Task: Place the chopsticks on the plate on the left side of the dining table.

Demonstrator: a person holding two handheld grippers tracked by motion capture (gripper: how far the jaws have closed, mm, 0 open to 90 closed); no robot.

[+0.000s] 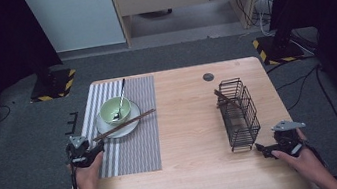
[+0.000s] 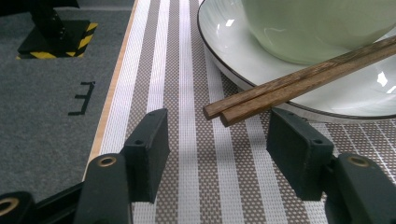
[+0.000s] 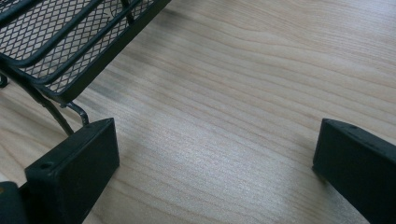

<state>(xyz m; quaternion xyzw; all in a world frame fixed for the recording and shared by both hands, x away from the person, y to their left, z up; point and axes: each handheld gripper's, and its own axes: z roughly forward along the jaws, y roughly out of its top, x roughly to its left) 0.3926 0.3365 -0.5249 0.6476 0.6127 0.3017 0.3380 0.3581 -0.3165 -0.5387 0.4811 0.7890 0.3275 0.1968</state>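
A pair of brown wooden chopsticks (image 1: 125, 123) (image 2: 299, 81) rests across a white plate (image 1: 111, 133) (image 2: 233, 51), slanting down to the left over its rim. A pale green bowl (image 1: 114, 110) (image 2: 317, 28) with a metal spoon (image 1: 120, 99) in it stands on the plate. My left gripper (image 1: 95, 144) (image 2: 219, 135) is open low over the striped placemat (image 1: 137, 149) (image 2: 187, 70). The chopsticks' near ends lie just ahead of its jaw tips, untouched. My right gripper (image 1: 261, 149) (image 3: 219, 154) is open over bare wood beside the black wire basket (image 1: 238, 114) (image 3: 70, 42).
The wooden table (image 1: 193, 171) (image 3: 257, 70) has a brown stick (image 1: 222, 97) leaning in the basket's far end. A small round dark cap (image 1: 208, 76) sits near the far edge. Grey carpet and yellow-black stand bases (image 1: 53, 84) lie beyond the table.
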